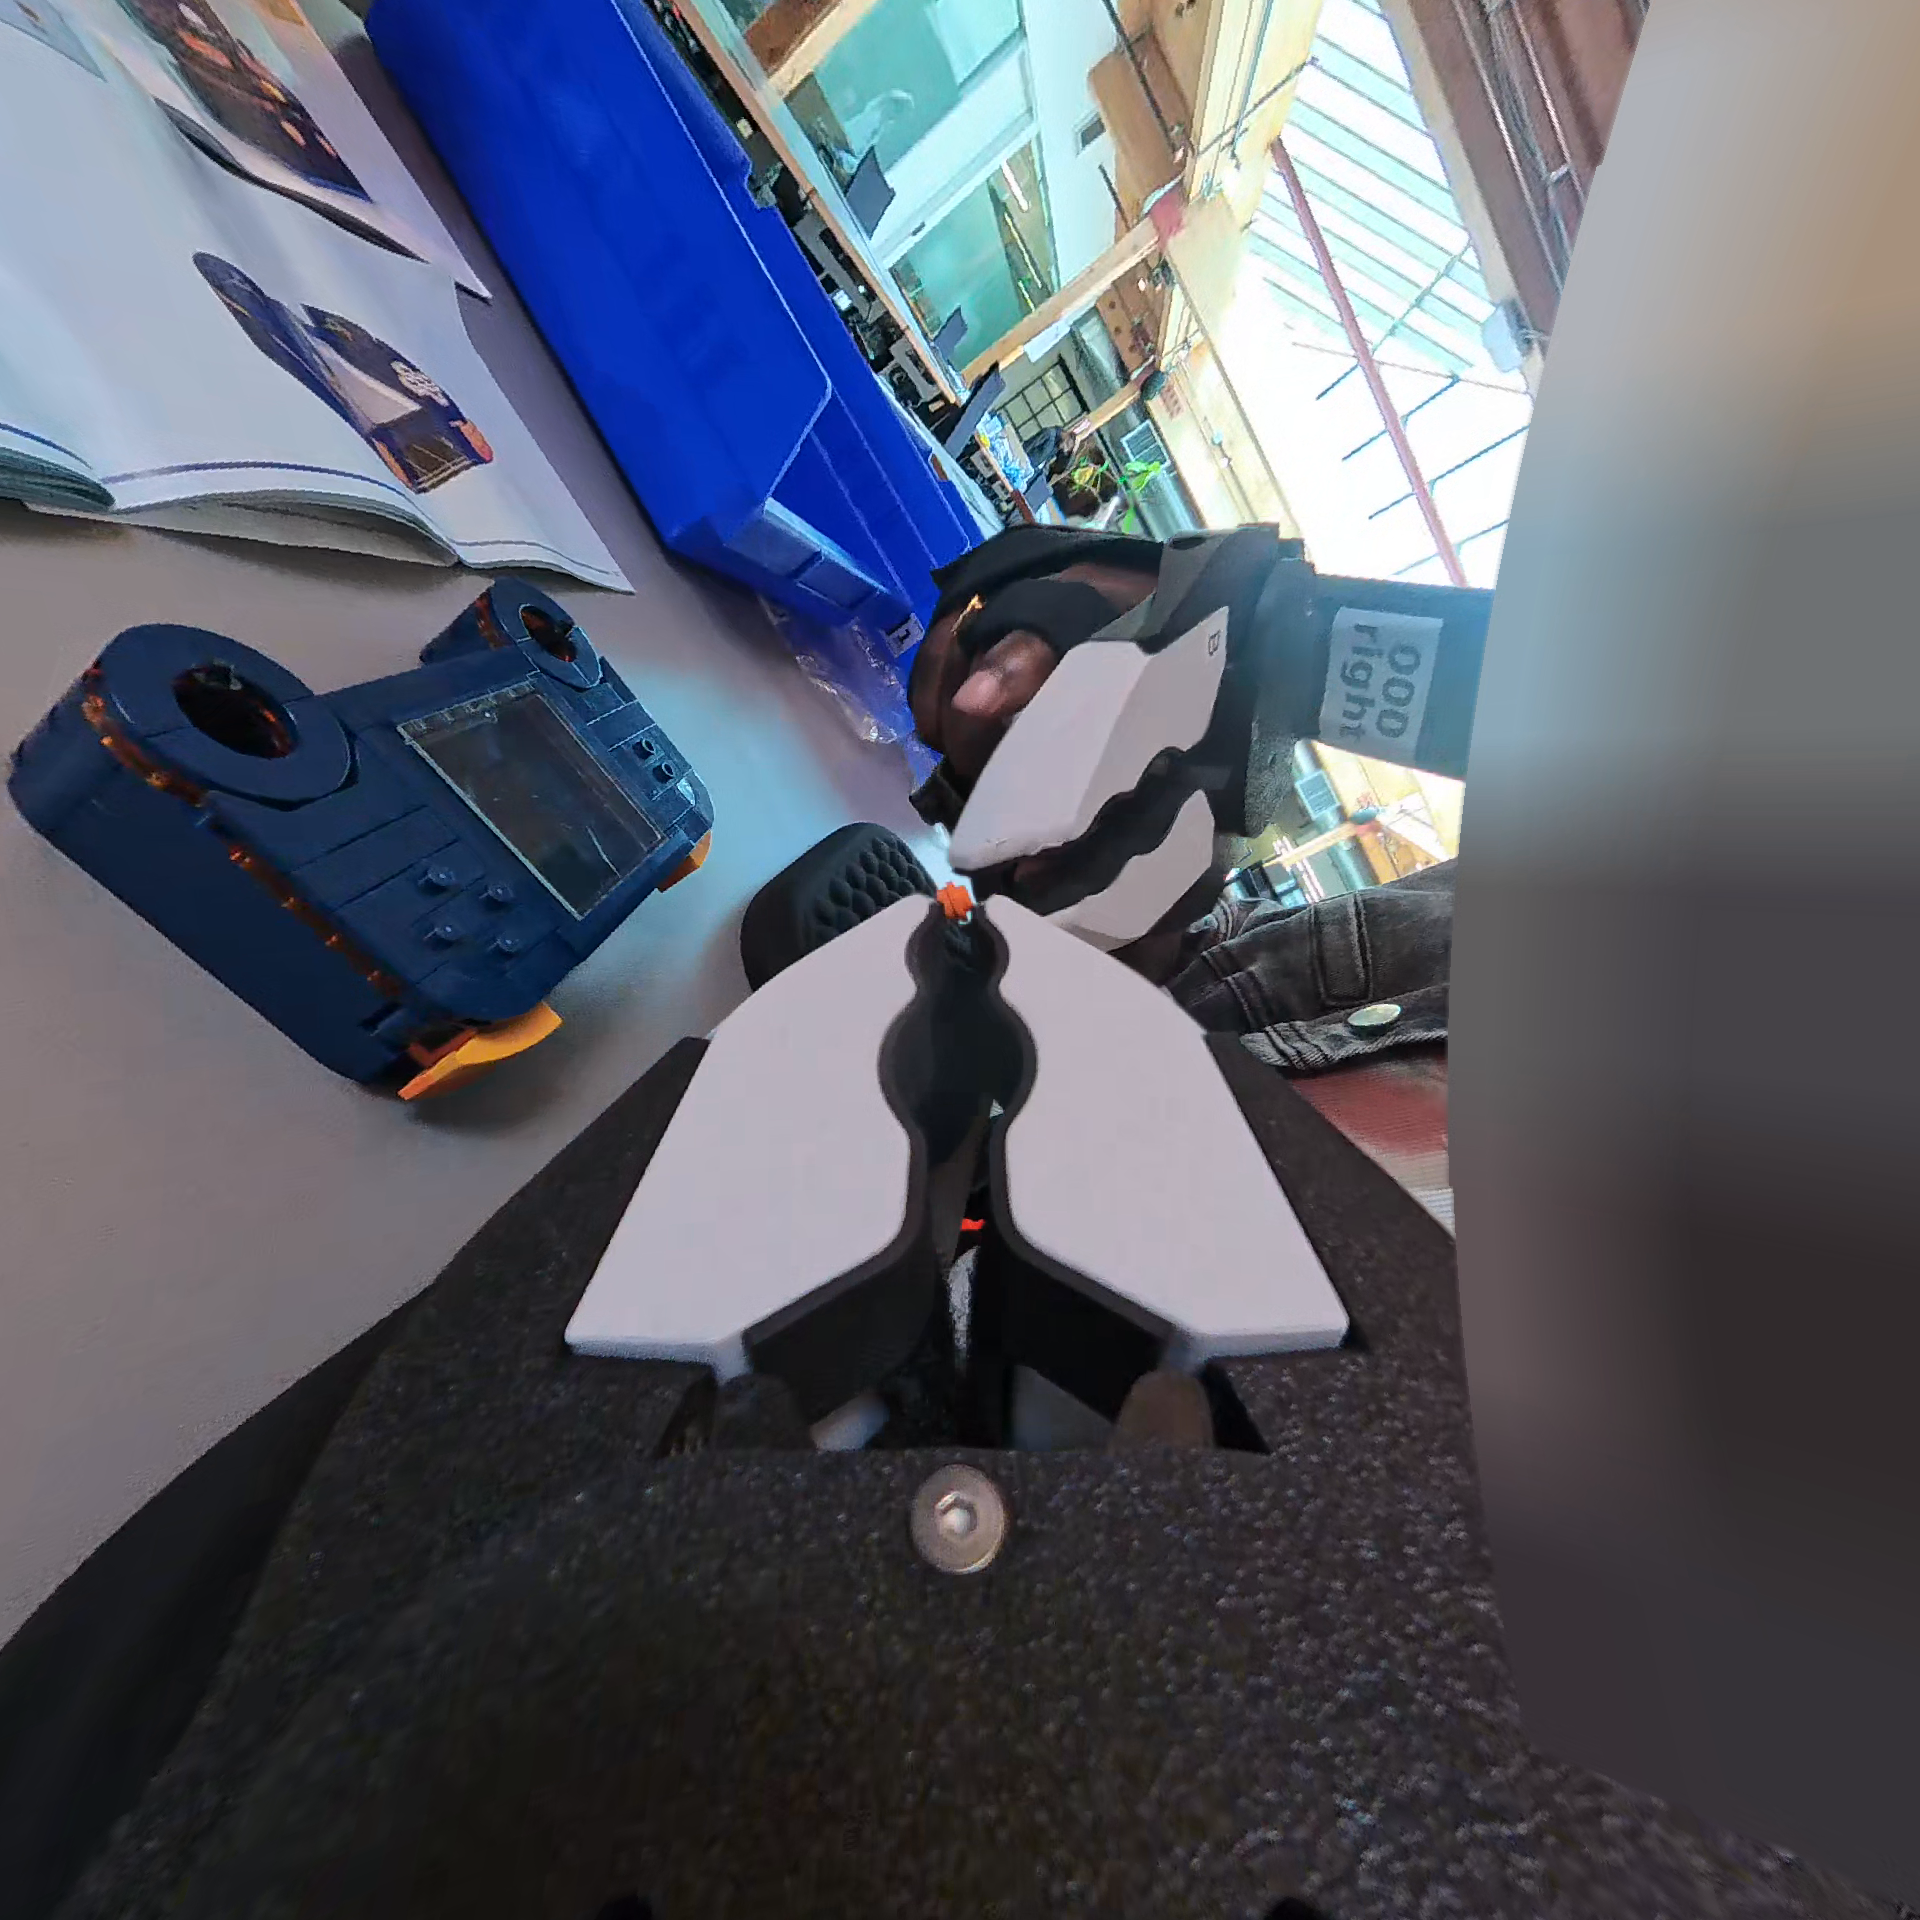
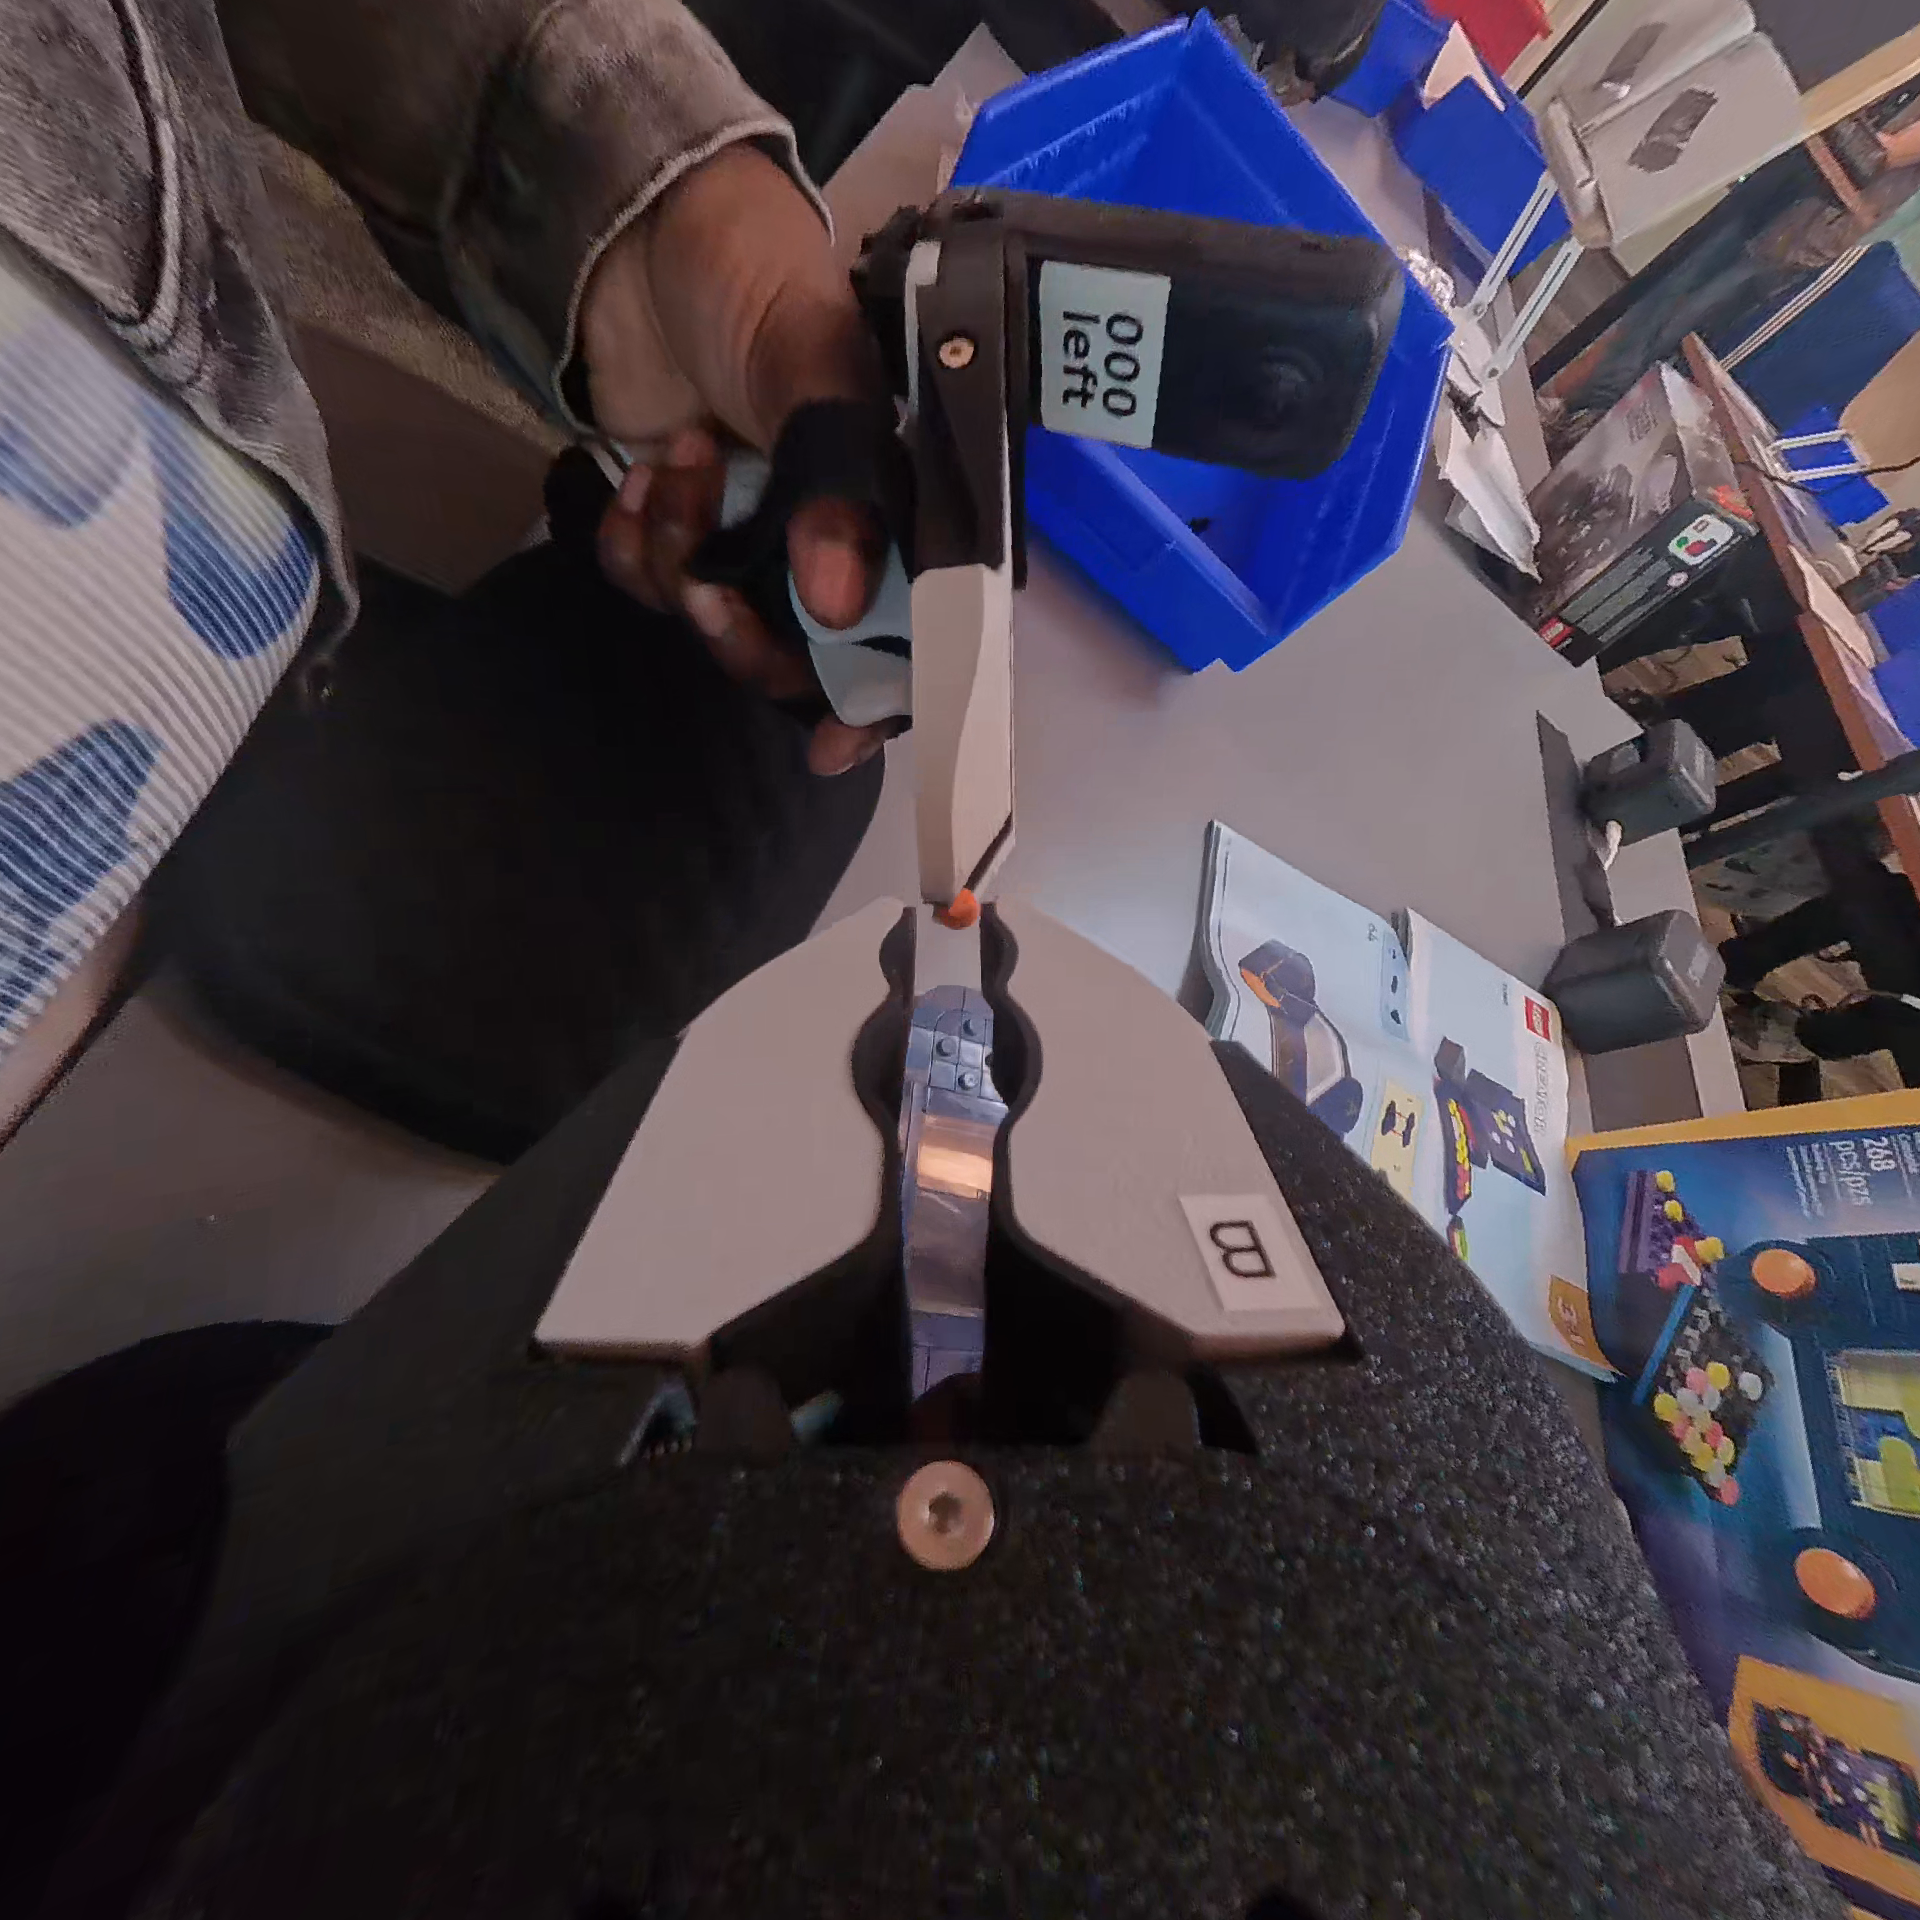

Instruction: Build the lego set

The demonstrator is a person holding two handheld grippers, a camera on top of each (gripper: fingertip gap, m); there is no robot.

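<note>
My left gripper (image 1: 957, 906) is shut on a small orange Lego piece (image 1: 952, 898) at its very tips. My right gripper (image 2: 950, 914) meets it tip to tip; its jaws stand a narrow gap apart with the orange piece (image 2: 954, 911) between the tips, and I cannot tell whether they press it. In the left wrist view the right gripper (image 1: 997, 883) comes in from the upper right. In the right wrist view the left gripper (image 2: 961, 883) comes down from above. The dark blue Lego model (image 1: 364, 831) with a clear screen and orange trim lies on the grey table (image 1: 156, 1195).
An open instruction booklet (image 1: 208, 343) and a blue bin (image 1: 644, 270) lie beyond the model. The right wrist view shows the booklet (image 2: 1351, 1049), the Lego box (image 2: 1766, 1351), the blue bin (image 2: 1195, 436) and two small black boxes (image 2: 1631, 977). A person's hand (image 2: 727, 343) holds the left gripper. Left and right tips are no more than a few centimetres apart.
</note>
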